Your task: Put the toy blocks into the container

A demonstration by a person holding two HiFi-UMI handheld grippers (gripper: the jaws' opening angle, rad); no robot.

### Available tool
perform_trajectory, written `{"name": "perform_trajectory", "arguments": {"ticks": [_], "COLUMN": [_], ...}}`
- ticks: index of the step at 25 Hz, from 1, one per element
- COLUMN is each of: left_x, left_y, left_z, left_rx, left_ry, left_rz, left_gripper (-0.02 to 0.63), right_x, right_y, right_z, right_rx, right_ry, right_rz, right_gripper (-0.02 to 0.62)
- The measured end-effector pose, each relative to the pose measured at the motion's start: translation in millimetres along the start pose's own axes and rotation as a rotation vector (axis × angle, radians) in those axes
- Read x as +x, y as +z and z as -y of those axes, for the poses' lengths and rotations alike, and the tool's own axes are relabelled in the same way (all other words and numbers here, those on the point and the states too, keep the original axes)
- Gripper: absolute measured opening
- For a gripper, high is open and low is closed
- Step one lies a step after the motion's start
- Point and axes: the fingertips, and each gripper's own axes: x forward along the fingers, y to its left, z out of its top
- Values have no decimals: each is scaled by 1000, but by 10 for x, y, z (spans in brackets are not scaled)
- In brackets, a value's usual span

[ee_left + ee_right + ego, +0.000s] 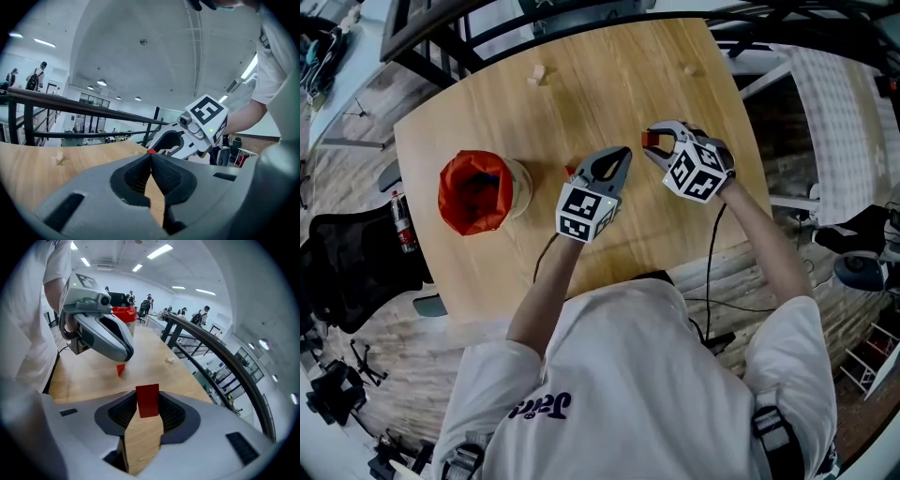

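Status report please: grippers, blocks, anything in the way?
Right gripper shut on red block. Left gripper shut, empty, between it and container. Second red block on table.

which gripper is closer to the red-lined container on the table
Left. In the head view the left gripper hangs just right of the red-lined cream container; the right gripper is farther right, gripping a red block.

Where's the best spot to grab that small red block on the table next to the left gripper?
Pinch the small red block across its flat side faces, coming straight down from above. It stands apart from other things on the table, so nothing should block the jaws. The left gripper, now shut, is nearest.
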Motion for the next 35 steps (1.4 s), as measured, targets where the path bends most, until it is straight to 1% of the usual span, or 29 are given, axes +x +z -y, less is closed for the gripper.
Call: {"name": "perform_trajectory", "arguments": {"ticks": [3,7,11,16,20,23,25,29,31,35], "left_x": [-197,-524,-875,-1385,-1774,-2082,-2280,-2646,-2807,-3088], "left_y": [131,218,298,347,336,324,322,290,276,261], "left_z": [-63,-123,-210,-347,-462,-565,-623,-764,-840,-958], "left_rx": [0,4,6,-11,-35,-46,-57,-76,-77,-53], "left_ry": [27,69,131,222,288,351,389,459,494,560], "left_rz": [38,74,116,159,186,207,224,249,256,254], "left_gripper": [14,14,14,14,14,14,14,14,14,14], "right_x": [-120,-245,-323,-344,-314,-270,-242,-188,-131,-3], "right_y": [289,642,981,1429,1782,2068,2228,2567,2696,2914], "right_z": [-33,-196,-332,-532,-668,-756,-809,-925,-1002,-1160], "right_rx": [-33,-79,-115,-142,-130,-106,-81,-75,-48,14], "right_ry": [-18,-28,-34,-27,-16,-4,-8,-24,-11,43], "right_rz": [36,75,123,187,232,287,323,386,414,459], "right_gripper": [150,150,150,150,150,150,150,150,150,150]}}
